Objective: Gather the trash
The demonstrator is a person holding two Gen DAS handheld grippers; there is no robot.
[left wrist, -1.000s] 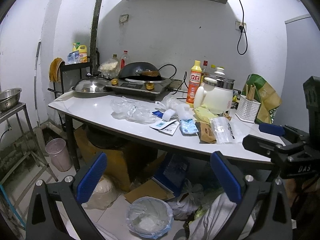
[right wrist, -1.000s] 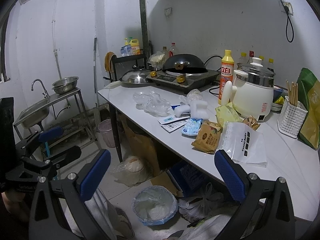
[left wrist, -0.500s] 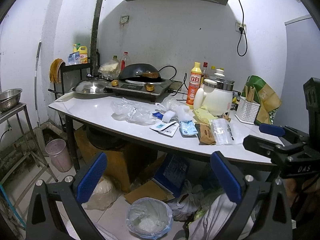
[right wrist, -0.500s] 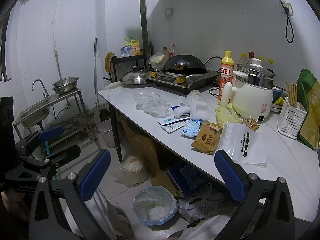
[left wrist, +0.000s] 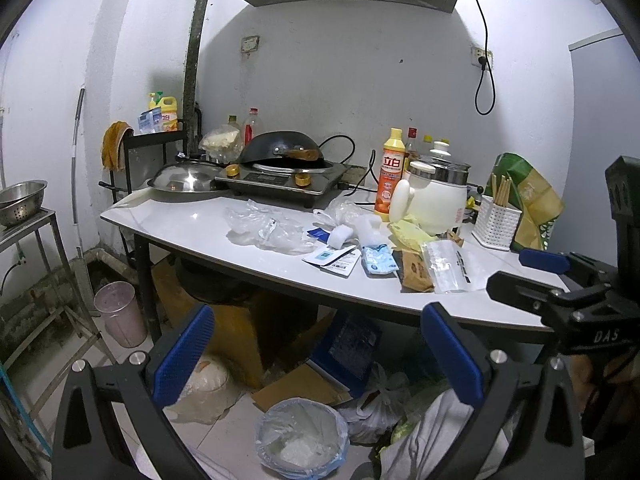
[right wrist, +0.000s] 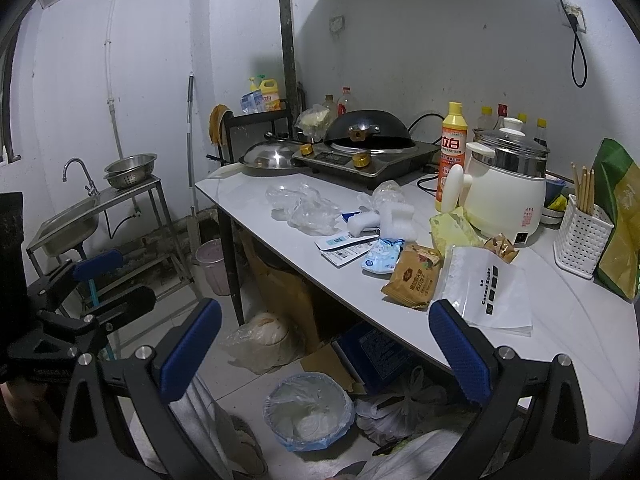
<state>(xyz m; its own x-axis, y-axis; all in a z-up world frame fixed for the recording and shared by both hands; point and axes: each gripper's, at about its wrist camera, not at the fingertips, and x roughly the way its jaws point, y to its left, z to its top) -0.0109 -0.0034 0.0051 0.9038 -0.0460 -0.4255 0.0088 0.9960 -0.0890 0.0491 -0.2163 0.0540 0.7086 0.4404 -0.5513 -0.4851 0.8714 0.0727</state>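
Observation:
Trash lies on the white table [left wrist: 192, 220] [right wrist: 248, 200]: crumpled clear plastic [left wrist: 266, 228] [right wrist: 306, 210], white foam pieces [right wrist: 394, 218], flat paper packets [left wrist: 334, 257] [right wrist: 344, 248], a light blue wrapper [left wrist: 376, 259] [right wrist: 380, 256], a brown snack packet [left wrist: 416, 276] [right wrist: 412, 280] and a clear zip bag [left wrist: 452, 266] [right wrist: 486, 292]. A bin lined with a blue bag [left wrist: 302, 434] [right wrist: 308, 410] stands on the floor below. My left gripper [left wrist: 318, 354] and right gripper [right wrist: 324, 350] hang open and empty, short of the table.
At the back stand a stove with a black wok [right wrist: 366, 132], a steel lid [left wrist: 184, 178], a yellow detergent bottle [right wrist: 452, 148], a white electric pot [right wrist: 506, 192] and a chopstick basket [right wrist: 582, 236]. A sink stand [right wrist: 76, 216] is left. Bags and cardboard crowd the floor under the table.
The left wrist view has drifted slightly, so the table sits a little higher in frame. Both grippers stay open and empty.

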